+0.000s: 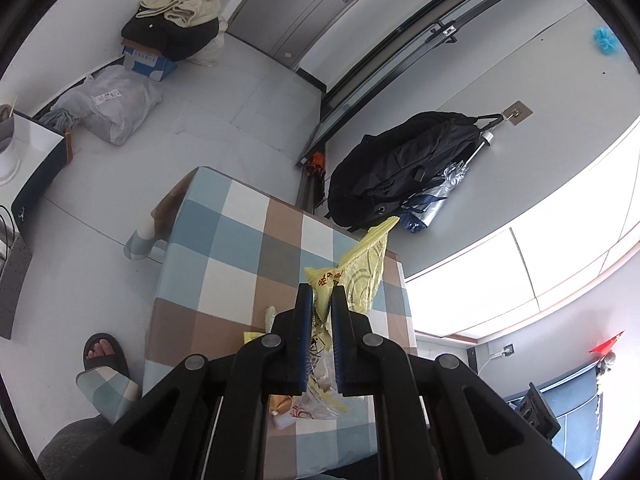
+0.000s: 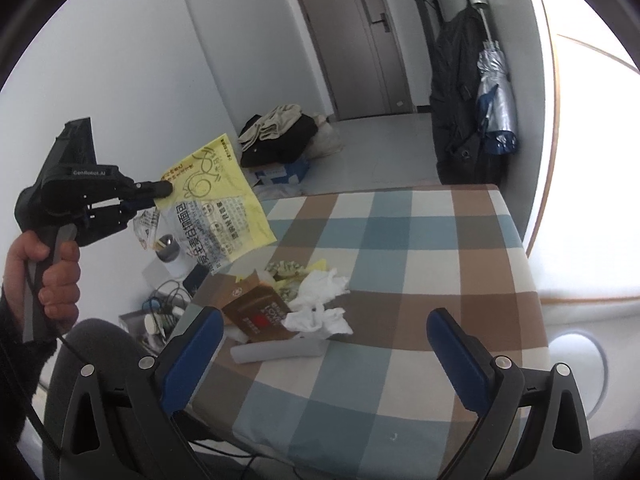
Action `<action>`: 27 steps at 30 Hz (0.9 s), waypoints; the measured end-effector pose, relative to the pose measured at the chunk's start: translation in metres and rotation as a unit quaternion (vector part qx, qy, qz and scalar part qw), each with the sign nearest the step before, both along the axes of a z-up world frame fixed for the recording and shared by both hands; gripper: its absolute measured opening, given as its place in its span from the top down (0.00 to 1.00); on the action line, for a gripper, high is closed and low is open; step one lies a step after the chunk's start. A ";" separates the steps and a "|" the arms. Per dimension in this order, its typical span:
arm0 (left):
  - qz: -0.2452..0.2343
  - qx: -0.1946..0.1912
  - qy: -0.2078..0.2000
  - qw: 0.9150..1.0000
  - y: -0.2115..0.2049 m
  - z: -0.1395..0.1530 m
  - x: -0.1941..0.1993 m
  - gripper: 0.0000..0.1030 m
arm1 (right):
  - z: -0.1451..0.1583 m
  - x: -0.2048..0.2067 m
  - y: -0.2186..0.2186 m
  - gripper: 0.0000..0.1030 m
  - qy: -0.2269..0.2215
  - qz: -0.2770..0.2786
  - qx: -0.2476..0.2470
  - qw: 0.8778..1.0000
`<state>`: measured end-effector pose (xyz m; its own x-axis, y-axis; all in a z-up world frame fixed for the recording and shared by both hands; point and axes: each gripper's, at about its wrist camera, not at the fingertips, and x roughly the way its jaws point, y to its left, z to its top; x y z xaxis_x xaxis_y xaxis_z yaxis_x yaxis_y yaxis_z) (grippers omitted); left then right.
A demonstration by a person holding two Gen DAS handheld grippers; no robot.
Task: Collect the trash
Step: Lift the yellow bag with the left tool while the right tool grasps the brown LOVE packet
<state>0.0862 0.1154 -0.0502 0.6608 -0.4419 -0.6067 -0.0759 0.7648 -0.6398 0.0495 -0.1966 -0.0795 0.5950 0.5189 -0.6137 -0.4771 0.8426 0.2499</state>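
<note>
The left gripper (image 2: 166,189) is clenched on a yellow wrapper (image 2: 218,204), gripping it at one corner; the wrapper hangs clear of the table (image 2: 420,280), up and to the left of the table edge in the right wrist view. In the left wrist view the same wrapper (image 1: 360,268) passes between the closed fingers (image 1: 305,320) and sticks out beyond their tips. A hand (image 2: 48,276) holds the gripper handle. The right gripper (image 2: 324,340) is released, jaws wide apart with nothing between them, low over the near part of the checked tablecloth. The remaining trash lies grouped on the table near its left edge: a brown box (image 2: 258,314), two crumpled tissues (image 2: 320,300), a grey flat piece (image 2: 280,350) and what appears to be a small patterned wrapper (image 2: 286,268). A backpack (image 2: 460,112) and a folded umbrella (image 2: 494,92) hang on the far wall.
</note>
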 end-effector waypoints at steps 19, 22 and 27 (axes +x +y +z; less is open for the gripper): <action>0.009 -0.008 -0.037 0.999 0.047 -0.005 -0.035 0.95 | -0.036 0.011 0.109 0.06 -0.030 0.082 -0.105 0.991; 0.005 -0.007 -0.039 0.999 0.048 -0.007 -0.034 0.95 | -0.045 0.019 0.121 0.06 -0.025 0.084 -0.128 0.988; 0.001 -0.011 -0.035 0.999 0.050 -0.010 -0.033 0.95 | -0.059 0.024 0.135 0.16 -0.014 0.097 -0.164 0.982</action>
<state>0.0533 0.1655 -0.0605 0.7017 -0.4533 -0.5497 -0.0325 0.7503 -0.6603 0.0739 -0.0612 -0.1383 0.5240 0.4016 -0.7511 -0.6390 0.7684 -0.0349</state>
